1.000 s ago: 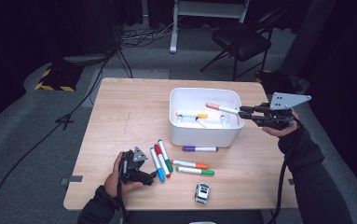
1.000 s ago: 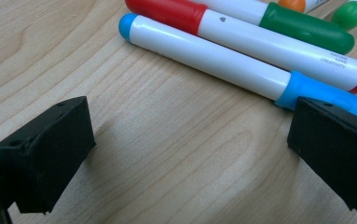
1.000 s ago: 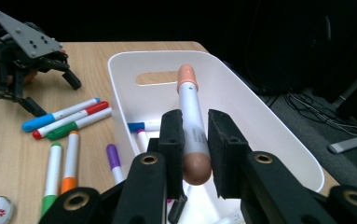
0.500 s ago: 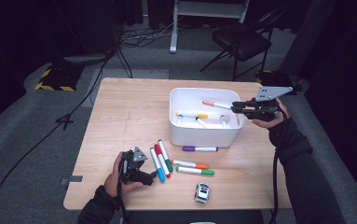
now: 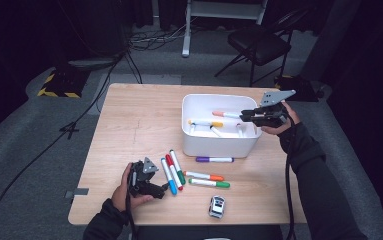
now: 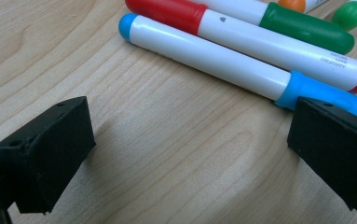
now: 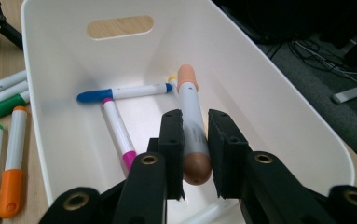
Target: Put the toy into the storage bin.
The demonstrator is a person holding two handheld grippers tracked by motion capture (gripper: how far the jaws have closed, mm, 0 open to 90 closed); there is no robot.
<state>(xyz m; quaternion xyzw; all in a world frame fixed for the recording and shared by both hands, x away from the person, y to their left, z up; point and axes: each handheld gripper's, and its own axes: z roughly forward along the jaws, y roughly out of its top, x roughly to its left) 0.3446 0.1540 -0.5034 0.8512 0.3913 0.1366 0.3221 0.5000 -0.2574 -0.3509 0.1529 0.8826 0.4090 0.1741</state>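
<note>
- right gripper (image 7: 195,154) pinching peach-capped white plastic marker (image 7: 191,122) mid-barrel, above white plastic bin (image 5: 219,145); light, stiff, slick
- left gripper (image 6: 190,154) spread, empty

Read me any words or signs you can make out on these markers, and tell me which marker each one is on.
"CREATIVE", partly legible: small grey print on the red-capped marker, near its red end.
Small dark triangle sign: same marker, next to its red cap.
Grey print on the peach-capped marker held in the right tongs: too blurred to read.
</note>
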